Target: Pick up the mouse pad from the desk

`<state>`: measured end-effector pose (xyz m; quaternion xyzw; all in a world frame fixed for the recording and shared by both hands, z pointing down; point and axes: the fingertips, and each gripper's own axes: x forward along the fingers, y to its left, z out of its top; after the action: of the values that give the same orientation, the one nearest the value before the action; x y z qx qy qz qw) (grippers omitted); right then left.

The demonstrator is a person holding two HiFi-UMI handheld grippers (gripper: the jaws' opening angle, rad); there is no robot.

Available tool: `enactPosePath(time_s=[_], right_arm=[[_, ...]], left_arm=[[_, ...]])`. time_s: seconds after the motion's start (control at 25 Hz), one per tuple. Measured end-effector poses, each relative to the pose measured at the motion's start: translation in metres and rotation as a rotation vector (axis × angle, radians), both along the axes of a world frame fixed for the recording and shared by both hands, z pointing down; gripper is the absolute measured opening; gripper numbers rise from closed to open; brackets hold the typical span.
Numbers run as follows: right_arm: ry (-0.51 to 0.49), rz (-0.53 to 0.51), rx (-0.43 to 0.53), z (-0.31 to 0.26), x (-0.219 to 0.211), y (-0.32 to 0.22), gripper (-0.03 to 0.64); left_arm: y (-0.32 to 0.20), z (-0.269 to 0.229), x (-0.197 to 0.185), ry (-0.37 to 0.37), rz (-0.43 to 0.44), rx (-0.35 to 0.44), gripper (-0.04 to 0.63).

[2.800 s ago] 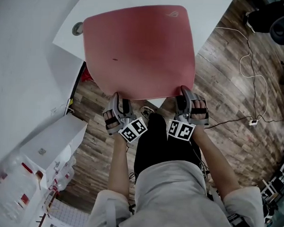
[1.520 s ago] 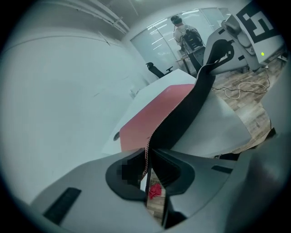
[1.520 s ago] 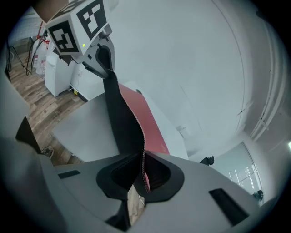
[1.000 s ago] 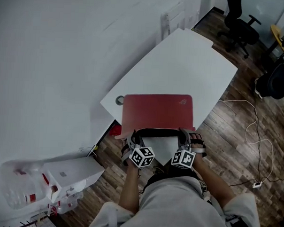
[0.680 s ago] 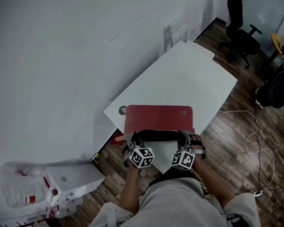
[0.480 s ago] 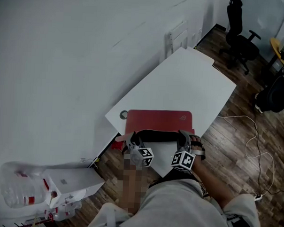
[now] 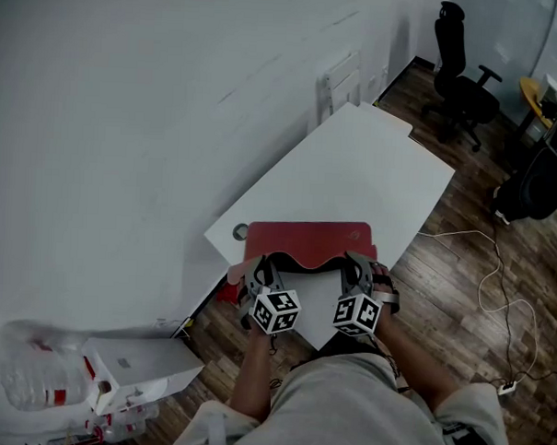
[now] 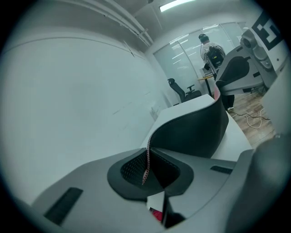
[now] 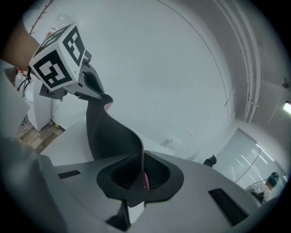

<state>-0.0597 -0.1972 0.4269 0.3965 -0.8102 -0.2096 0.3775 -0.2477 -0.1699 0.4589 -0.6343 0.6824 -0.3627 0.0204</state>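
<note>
The left gripper (image 8: 146, 164), its jaws just now closing further, pinches the mouse pad's (image 7: 305, 238) thin near edge. The right gripper (image 9: 143, 175) clamps the same edge. The pad curls up at the desk's (image 7: 373, 166) near end, its far part apparently resting there. Risk: these shallow pinches may slip if the sagging pad drags or the hands rise unevenly.

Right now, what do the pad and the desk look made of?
The pad is probably cloth over rubber: matte red top, black underside, stitched edge. It is thin, and its lifted near edge bends limply. The desk looks like a smooth, matte white board, perhaps laminate or painted: flat, thin-edged, no grain showing. Its core cannot be told.
</note>
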Motion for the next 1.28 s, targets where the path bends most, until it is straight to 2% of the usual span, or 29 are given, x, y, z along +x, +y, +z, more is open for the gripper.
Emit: enactPosePath(time_s=[0.32, 0.68, 0.96, 1.28], right_arm=[[-0.044, 0.02, 0.051, -0.031, -0.003, -0.002, 0.054], [-0.091, 0.006, 0.124, -0.066, -0.009, -0.004, 0.054], [-0.215, 0.011, 0.191, -0.114, -0.018, -0.008, 0.054], [-0.282, 0.005, 0.244, -0.152, -0.023, -0.011, 0.052]], left_arm=[[0.007, -0.036, -0.003, 0.026, -0.031, 0.071, 0.034], [0.009, -0.055, -0.01, 0.081, -0.05, 0.132, 0.034], [0.013, -0.094, -0.01, 0.23, -0.06, 0.223, 0.034], [0.011, -0.134, 0.0, 0.239, -0.035, 0.295, 0.034]])
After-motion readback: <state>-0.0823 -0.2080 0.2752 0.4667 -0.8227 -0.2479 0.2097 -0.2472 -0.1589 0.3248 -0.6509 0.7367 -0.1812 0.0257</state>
